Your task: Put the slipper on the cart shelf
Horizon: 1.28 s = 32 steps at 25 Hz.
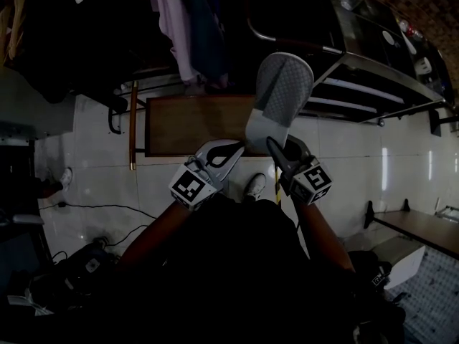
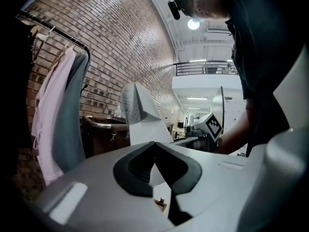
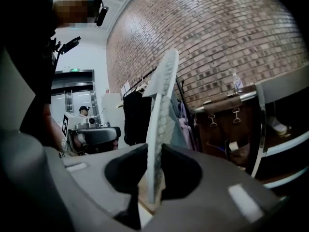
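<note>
A grey slipper (image 1: 281, 95) with a pale sole is held up in front of me, toe end away. My right gripper (image 1: 282, 151) is shut on its heel end; in the right gripper view the sole of the slipper (image 3: 161, 129) stands edge-on between the pads. My left gripper (image 1: 231, 153) meets the same heel from the left. In the left gripper view its tips are closed, and the slipper (image 2: 140, 117) rises straight from them. The metal cart (image 1: 380, 77) with its shelves stands beyond, to the right, and one shelf edge (image 3: 285, 146) shows in the right gripper view.
A low brown wooden board (image 1: 193, 124) lies on the white tile floor below the slipper. Hanging clothes (image 1: 183, 20) fill a rack at the back left. Cables and gear (image 1: 86, 260) lie at the lower left. My shoe (image 1: 256, 185) shows between the grippers.
</note>
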Each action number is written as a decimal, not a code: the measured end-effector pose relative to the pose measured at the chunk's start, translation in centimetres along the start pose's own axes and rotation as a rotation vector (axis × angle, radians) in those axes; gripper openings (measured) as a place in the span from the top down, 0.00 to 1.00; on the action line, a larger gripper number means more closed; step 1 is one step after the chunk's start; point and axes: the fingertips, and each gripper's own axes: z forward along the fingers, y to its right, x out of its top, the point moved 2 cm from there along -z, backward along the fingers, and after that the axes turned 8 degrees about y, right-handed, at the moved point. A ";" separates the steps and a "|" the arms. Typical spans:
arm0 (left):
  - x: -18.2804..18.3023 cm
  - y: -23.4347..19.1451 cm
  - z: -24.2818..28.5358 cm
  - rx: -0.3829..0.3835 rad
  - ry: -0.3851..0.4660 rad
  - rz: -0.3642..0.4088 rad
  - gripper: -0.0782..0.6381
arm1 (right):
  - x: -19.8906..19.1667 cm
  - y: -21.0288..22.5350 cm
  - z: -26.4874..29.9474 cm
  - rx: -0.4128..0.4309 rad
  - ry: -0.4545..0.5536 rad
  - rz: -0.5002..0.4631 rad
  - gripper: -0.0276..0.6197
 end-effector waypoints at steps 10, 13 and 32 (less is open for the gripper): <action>2.1 -1.3 1.4 0.011 0.050 -0.008 0.89 | 6.5 -1.8 0.2 -0.012 0.089 -0.207 0.86; 2.3 -1.4 1.6 0.012 0.045 -0.015 0.89 | 7.5 -2.0 0.1 -0.018 0.113 -0.245 0.86; 1.3 -1.7 1.5 0.003 -0.013 0.008 0.89 | 6.9 -2.0 0.1 -0.046 0.116 -0.263 0.86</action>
